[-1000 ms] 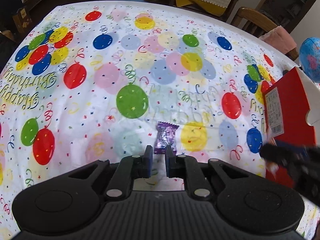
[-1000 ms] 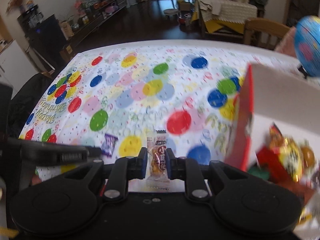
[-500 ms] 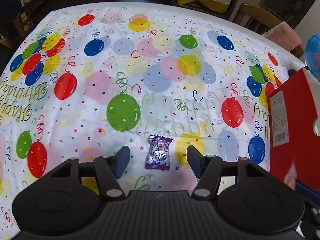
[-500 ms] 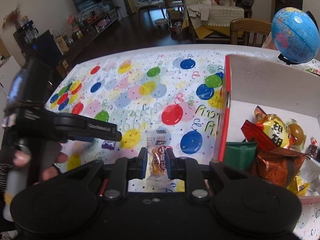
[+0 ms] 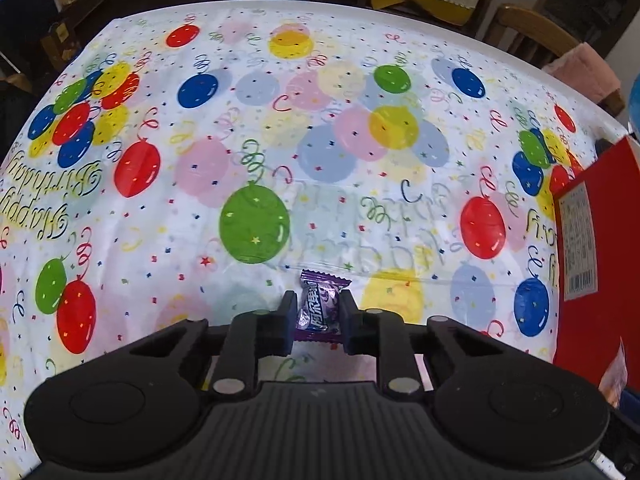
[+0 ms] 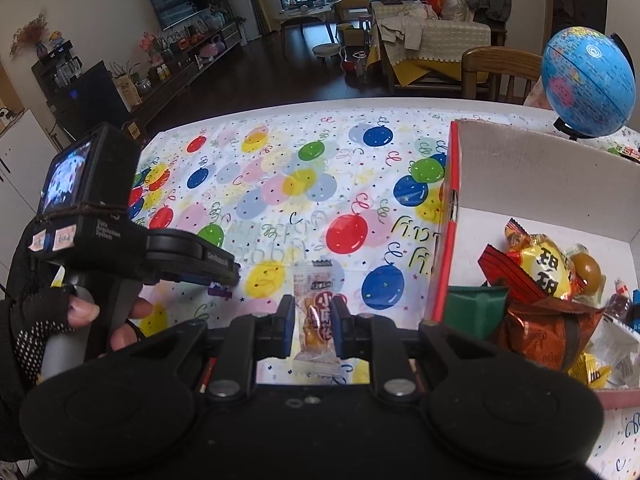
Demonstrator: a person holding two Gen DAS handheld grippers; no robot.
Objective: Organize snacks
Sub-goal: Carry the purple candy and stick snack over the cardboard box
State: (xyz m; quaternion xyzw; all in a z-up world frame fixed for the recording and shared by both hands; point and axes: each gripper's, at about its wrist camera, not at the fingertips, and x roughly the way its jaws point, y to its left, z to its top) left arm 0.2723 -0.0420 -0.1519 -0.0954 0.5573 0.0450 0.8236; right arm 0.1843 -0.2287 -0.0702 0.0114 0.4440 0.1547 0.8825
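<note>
My left gripper [image 5: 318, 312] is shut on a small purple candy wrapper [image 5: 320, 305], low on the balloon tablecloth [image 5: 256, 160]. In the right wrist view the left gripper [image 6: 228, 270] shows at the left, with the purple candy [image 6: 219, 290] under its tip. My right gripper [image 6: 313, 320] is shut on a clear packet with an orange snack and a red label [image 6: 316, 312], held above the cloth just left of the red and white snack box [image 6: 450, 216]. The box holds several wrapped snacks [image 6: 548, 268].
The box's red outer wall [image 5: 600, 256] stands at the right of the left wrist view. A blue globe [image 6: 588, 80] stands behind the box. A wooden chair [image 6: 500, 68] is at the table's far edge.
The left gripper's jaws were wide open around the purple candy half a second ago and have now closed on it. The right gripper has risen and shifted left of the box, still holding its packet.
</note>
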